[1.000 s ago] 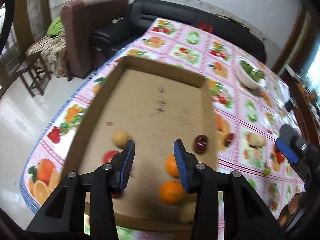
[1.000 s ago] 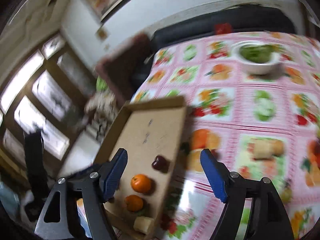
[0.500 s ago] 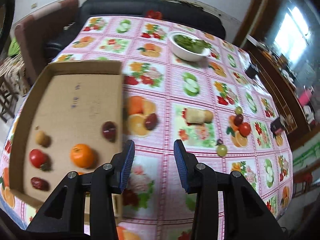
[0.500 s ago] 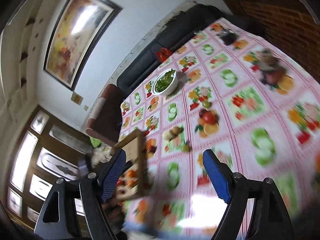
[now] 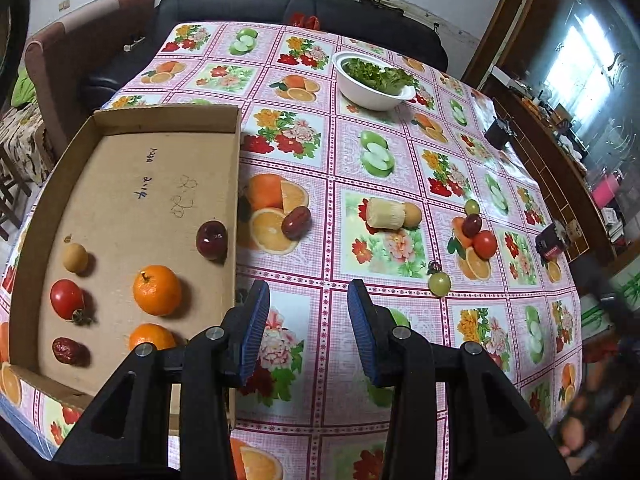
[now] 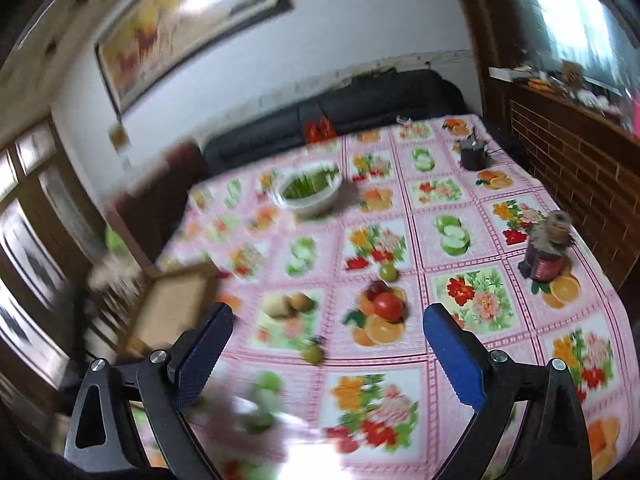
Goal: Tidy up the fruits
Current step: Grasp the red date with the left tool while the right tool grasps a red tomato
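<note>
A shallow cardboard box [image 5: 236,148] lies at the table's left and holds two oranges [image 5: 157,290], a red tomato [image 5: 66,298], a dark plum [image 5: 211,239], a date [image 5: 67,351] and a small tan fruit [image 5: 75,257]. Loose on the cloth are a date [image 5: 296,222], a pale stalk piece [image 5: 385,213], a tan fruit [image 5: 412,213], a tomato [image 5: 485,244] [image 6: 387,305] and green grapes [image 5: 439,283] [image 6: 313,353]. My left gripper [image 5: 307,330] is open and empty above the cloth, right of the box. My right gripper [image 6: 326,362] is wide open and empty, above the table's near side.
A white bowl of greens [image 5: 374,80] [image 6: 306,192] stands toward the far edge. A dark cup [image 6: 474,154] and a small dark bottle [image 6: 546,250] stand at the right side. A black sofa [image 5: 288,8] and a brown armchair [image 5: 80,56] are behind the table.
Both views have swung right, away from the box and toward the loose fruit on the cloth. The right gripper view now looks down at the table. Both grippers stayed open.
</note>
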Tool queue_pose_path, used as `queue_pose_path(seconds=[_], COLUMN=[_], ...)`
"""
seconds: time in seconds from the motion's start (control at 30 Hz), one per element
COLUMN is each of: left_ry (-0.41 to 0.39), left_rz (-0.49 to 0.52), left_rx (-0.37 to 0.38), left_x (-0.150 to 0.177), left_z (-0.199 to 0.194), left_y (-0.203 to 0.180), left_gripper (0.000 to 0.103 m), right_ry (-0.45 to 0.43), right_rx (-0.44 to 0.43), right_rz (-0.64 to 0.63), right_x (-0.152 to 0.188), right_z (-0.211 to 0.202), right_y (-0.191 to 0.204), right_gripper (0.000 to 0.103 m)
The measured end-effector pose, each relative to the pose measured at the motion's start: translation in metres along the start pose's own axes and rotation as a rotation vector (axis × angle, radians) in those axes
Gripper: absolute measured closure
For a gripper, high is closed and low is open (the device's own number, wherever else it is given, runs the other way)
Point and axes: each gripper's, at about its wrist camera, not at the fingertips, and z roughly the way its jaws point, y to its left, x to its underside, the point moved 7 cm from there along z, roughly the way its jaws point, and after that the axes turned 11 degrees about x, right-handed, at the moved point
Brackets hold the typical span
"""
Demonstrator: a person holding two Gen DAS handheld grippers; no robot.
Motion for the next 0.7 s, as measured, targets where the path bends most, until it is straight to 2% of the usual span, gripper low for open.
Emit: queue_pose_path(seconds=[0.23,0.6,0.7], left_ry=[0.038,0.084,0.110], left_rz=[0.006,0.052,0.057], left_rx=[-0.015,-0.159,-0.169], left_x=[-0.010,-0.033,-0.035], left_z=[0.026,0.073,0.085], left_y=[-0.008,0.012,0.018], left_gripper=[0.065,0.065,0.065], right_ry=[0.071,0.166,0.176], right_rx=[0.030,0.026,0.026], right_rz=[0.005,0.010,-0.023], right_x=[0.024,0.022,0.021], right_z=[0.050,0.112,0.124], right_y=[-0.033,-0.053,-0.047], right_gripper=[0.014,0.036,0.036])
